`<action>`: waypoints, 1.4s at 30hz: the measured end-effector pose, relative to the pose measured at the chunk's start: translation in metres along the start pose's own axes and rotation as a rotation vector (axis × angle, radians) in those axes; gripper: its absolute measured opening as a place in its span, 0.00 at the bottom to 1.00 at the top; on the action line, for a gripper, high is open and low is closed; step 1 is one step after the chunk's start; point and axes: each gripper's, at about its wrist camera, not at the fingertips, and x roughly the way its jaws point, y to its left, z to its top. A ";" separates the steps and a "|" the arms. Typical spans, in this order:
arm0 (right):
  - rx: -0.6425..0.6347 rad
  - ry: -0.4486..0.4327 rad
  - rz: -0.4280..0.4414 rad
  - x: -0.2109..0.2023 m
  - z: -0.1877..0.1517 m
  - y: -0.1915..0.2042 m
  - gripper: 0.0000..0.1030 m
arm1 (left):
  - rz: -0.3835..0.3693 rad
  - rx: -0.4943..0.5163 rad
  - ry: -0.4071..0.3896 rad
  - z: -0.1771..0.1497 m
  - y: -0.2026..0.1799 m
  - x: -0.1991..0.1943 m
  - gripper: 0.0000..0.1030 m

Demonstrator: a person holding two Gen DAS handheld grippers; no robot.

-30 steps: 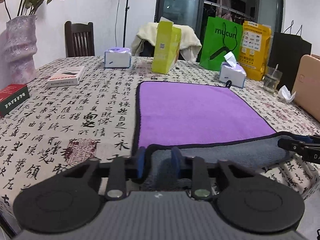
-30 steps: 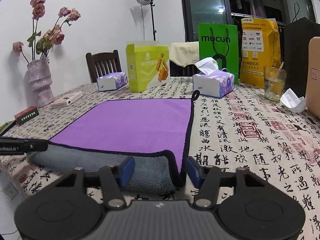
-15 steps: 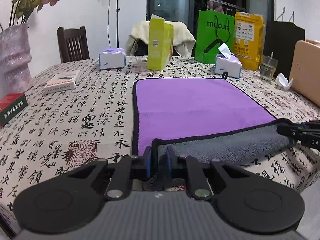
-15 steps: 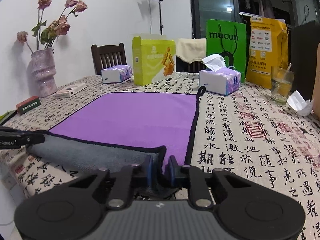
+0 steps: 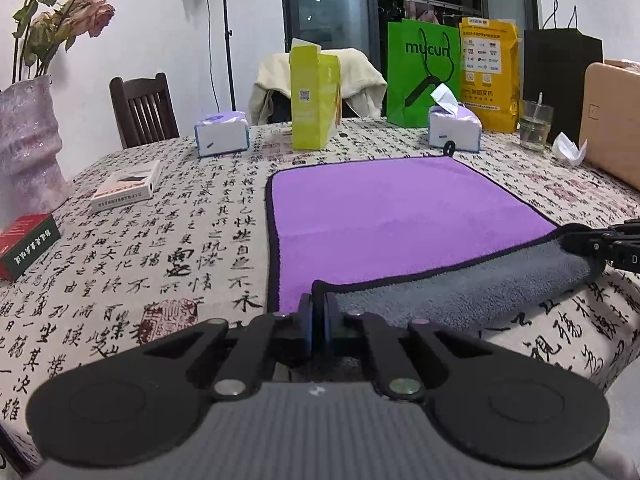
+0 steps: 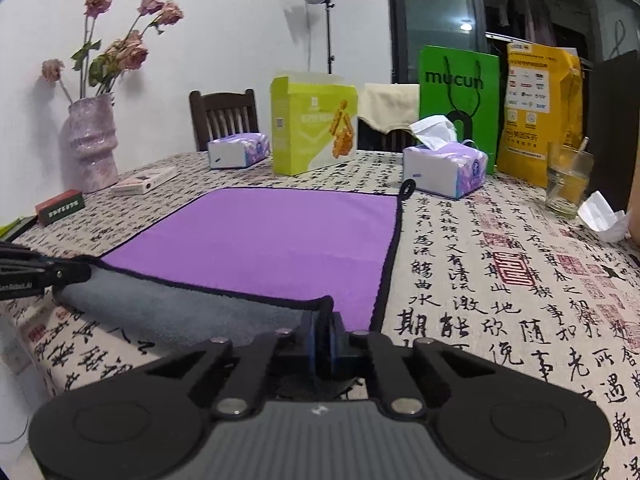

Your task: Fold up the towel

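**Both near corners now clamped; first fold ready to carry over**

Room and surface: a dining room at night, dark glass doors behind, a light stand by the white wall. The counter (image 5: 192,240) carries a cloth printed with black characters.

Task item: the towel (image 5: 392,208), purple face up with a grey underside, lies flat at the centre of the counter. Its near edge is rolled back, showing a grey band from about 6 o'clock to 3 o'clock in the left wrist view.

Change noted: a second ago the jaws of both tools stood apart, straddling the near corners. Half a second ago they had narrowed. Now the left gripper (image 5: 319,322) is pinched tight on the near left corner, and the right gripper (image 6: 322,336) is pinched tight on the near right corner. The turned-back band looks slightly raised.

Assessment: grasp appears complete on both sides, so the fold itself has not started. The next move calls for lifting both corners evenly and carrying them toward the far edge at 12 o'clock.

Risks: the tissue box (image 6: 444,170) sits just beside the far right corner, and the glass (image 6: 568,184) stands at 2 o'clock, apart from the towel.
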 end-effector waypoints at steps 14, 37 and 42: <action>-0.030 -0.042 -0.023 0.008 0.021 -0.005 0.04 | 0.016 -0.018 -0.067 0.027 0.005 0.014 0.06; -0.100 -0.048 -0.035 0.069 0.074 -0.022 0.04 | 0.026 -0.013 -0.049 0.083 0.020 0.084 0.06; -0.107 -0.037 -0.029 0.087 0.087 -0.028 0.04 | 0.022 -0.018 -0.035 0.096 0.026 0.101 0.06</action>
